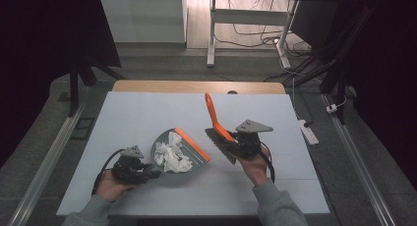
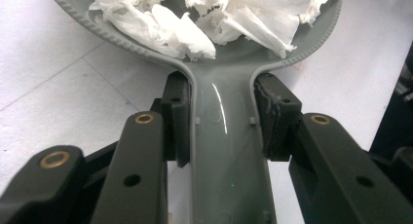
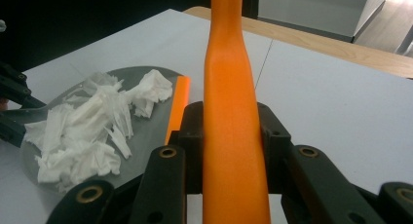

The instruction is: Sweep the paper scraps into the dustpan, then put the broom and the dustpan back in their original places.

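Dustpan (image 1: 193, 156) lies near the table's (image 1: 147, 113) front, full of torn tissue (image 1: 169, 155); left gripper (image 2: 221, 119) clamps its grey handle. Right gripper (image 3: 233, 146) clamps the orange brush (image 1: 216, 125) handle just beside it.

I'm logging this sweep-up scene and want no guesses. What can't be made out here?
- Brush bristles: small and dark in the high view; below the frame in the right gripper view.
- Dustpan floor: covered by torn tissue.
- Dustpan's front lip: cut off by the left gripper view's top edge.
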Tool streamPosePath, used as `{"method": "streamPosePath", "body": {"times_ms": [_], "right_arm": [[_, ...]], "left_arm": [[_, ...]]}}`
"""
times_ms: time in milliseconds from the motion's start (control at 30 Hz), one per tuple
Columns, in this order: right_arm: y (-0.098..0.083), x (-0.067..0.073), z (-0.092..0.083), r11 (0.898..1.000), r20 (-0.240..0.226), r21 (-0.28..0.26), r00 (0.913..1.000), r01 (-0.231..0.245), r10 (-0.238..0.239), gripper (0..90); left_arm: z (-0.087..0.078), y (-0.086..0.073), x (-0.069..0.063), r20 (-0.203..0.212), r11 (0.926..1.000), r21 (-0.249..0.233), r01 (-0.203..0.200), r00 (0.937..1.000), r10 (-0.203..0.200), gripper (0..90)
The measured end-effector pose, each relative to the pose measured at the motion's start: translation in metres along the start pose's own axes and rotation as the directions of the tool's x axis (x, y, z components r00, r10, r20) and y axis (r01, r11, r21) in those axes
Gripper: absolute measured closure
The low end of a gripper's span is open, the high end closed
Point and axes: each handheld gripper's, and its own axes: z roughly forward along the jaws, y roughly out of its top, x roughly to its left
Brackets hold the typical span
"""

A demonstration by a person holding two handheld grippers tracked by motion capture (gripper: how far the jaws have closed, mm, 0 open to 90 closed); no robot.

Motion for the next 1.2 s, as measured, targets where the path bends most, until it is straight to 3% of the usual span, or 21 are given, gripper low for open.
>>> {"method": "streamPosePath", "body": {"times_ms": [267,600,900,1133,1200], "right_arm": [[-0.002,-0.003,-0.013,1.000,0.008,-0.009,1.0000,0.005,-0.005,70.0],[-0.009,-0.007,-0.028,1.000,0.015,-0.007,0.9999,-0.001,0.001,70.0],[-0.021,-0.017,-0.045,1.000,0.021,0.000,0.9997,-0.016,0.016,70.1],[-0.028,-0.025,-0.052,0.999,0.020,0.007,0.9988,-0.045,0.045,70.1],[-0.031,-0.027,-0.053,0.998,0.013,0.009,0.9982,-0.058,0.058,70.1]], "left_arm": [[-0.006,0.000,0.001,-0.014,0.9968,-0.064,0.048,0.9987,-0.049,61.3],[-0.012,-0.003,-0.001,-0.028,0.9848,-0.132,0.112,0.9927,-0.117,61.3],[-0.018,-0.006,-0.001,-0.067,0.9680,-0.193,0.160,0.9822,-0.175,61.2],[-0.019,-0.008,0.002,-0.077,0.9589,-0.212,0.188,0.9750,-0.208,61.2],[-0.018,-0.008,0.002,-0.075,0.9597,-0.205,0.192,0.9745,-0.211,61.2]]}}
